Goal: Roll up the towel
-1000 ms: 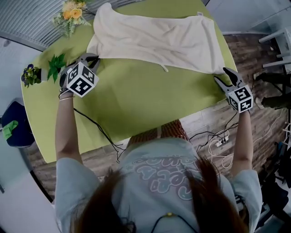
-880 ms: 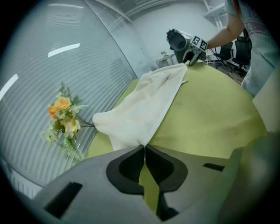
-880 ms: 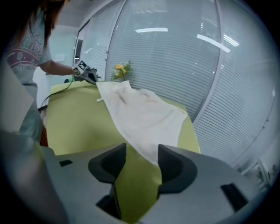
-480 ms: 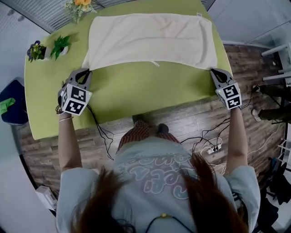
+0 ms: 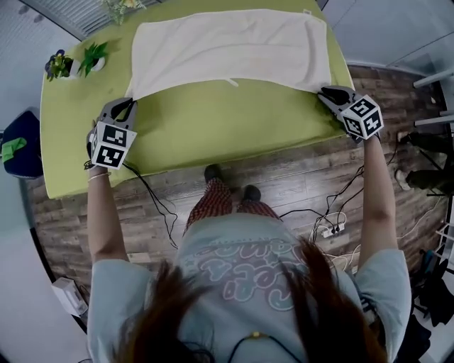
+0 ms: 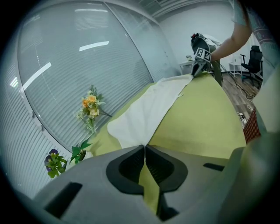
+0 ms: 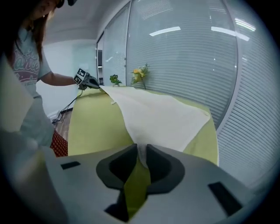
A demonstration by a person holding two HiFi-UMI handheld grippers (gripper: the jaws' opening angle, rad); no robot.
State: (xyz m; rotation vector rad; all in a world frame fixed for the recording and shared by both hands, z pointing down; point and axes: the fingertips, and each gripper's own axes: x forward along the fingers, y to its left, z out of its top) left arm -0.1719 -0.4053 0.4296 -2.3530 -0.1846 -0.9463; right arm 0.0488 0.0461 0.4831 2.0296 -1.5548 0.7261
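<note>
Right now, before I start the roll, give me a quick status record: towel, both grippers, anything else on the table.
towel: spread flat on the far side of the green table, not yet rolled
left gripper: shut on the towel's near left corner
right gripper: jaws slightly apart, just been opening, the near right corner between them
other items: potted plants and flowers at the far left, apart from the towel

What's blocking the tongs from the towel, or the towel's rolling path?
Nothing visible: the left tongs are shut on one near towel corner; the other sits between the right tongs, which have just been opening. Plants stand apart at the table's left end.
</note>
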